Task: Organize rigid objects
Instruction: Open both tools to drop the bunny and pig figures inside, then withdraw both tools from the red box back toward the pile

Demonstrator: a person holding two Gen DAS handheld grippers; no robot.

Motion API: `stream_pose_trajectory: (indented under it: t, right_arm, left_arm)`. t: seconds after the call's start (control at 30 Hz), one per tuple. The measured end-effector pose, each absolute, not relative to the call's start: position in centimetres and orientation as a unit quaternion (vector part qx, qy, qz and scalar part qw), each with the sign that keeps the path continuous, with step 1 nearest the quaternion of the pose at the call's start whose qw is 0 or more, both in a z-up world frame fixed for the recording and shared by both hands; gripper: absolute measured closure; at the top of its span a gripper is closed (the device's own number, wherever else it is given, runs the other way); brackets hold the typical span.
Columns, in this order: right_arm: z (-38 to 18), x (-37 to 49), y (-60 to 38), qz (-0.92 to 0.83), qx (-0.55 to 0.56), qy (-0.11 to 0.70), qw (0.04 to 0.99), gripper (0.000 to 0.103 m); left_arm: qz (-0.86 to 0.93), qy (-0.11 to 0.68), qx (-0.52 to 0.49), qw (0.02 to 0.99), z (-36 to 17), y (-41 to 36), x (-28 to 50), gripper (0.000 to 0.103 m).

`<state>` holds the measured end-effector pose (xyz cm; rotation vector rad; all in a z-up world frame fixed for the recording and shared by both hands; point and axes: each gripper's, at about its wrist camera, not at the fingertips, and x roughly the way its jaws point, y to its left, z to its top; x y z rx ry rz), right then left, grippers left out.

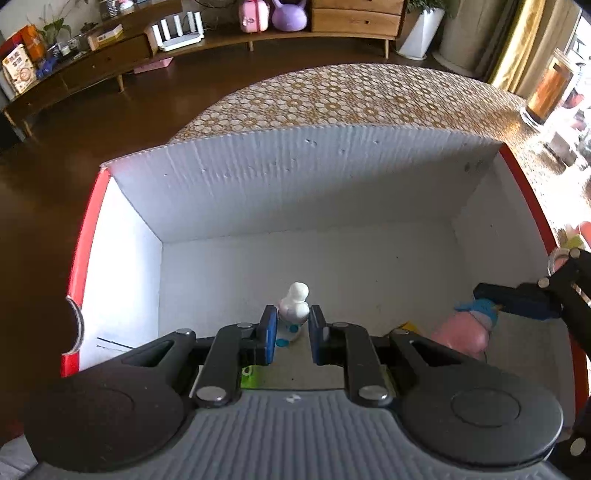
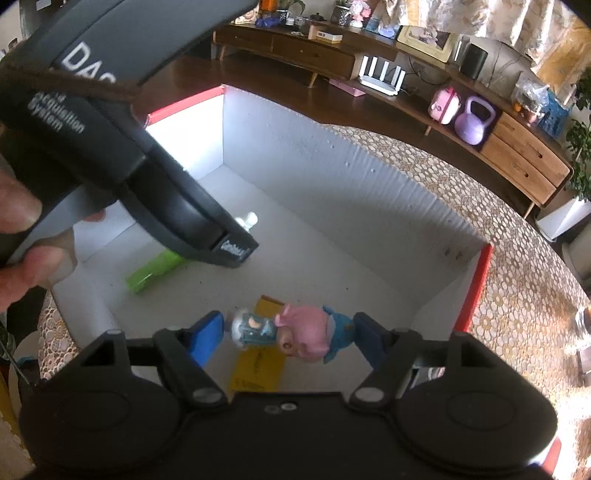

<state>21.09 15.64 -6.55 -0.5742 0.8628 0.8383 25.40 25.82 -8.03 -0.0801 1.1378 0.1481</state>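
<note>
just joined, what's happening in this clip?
A person is packing small toys into a white box with red edges, one handheld gripper per hand. The left gripper is shut on a small white figurine just above the box floor. The right gripper holds a pink pig toy lengthwise between its pads, also low in the box. A green item and a yellow card already lie on the floor of the box.

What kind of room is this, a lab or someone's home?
Most likely a home living room: a long wooden sideboard along the wall, a purple kettlebell beneath it, and a potted plant on the dark wood floor.
</note>
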Motion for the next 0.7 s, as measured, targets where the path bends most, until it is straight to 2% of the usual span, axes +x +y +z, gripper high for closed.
stream_pose_trajectory:
  t: [0.33,0.4,0.5,0.53,0.57,0.7]
  right_arm:
    - [-5.2,20.4,13.9,0.395,-0.243,0.387,0.797,0.026]
    - [-4.7,20.2,13.5,0.399,-0.239,0.378,0.801,0.026]
    - [-4.0,19.9,12.7,0.404,-0.23,0.366,0.806,0.025]
    - [-3.7,19.7,12.4,0.406,-0.226,0.364,0.807,0.025]
    - [-3.4,19.6,11.9,0.409,-0.22,0.361,0.809,0.024]
    - [-1.9,19.0,10.2,0.417,-0.198,0.352,0.815,0.022]
  left_arm:
    - [0.079,0.537,-0.039,0.839,-7.9,25.7,24.8,0.085]
    - [0.082,0.535,-0.044,0.84,-7.8,25.8,24.5,0.08]
    - [0.082,0.523,-0.051,0.847,-7.4,25.8,23.9,0.055]
    - [0.083,0.515,-0.047,0.852,-7.0,25.7,23.6,0.041]
    - [0.084,0.506,-0.042,0.858,-6.6,25.6,23.2,0.035]
    - [0.083,0.485,-0.031,0.87,-5.1,25.0,22.2,0.035]
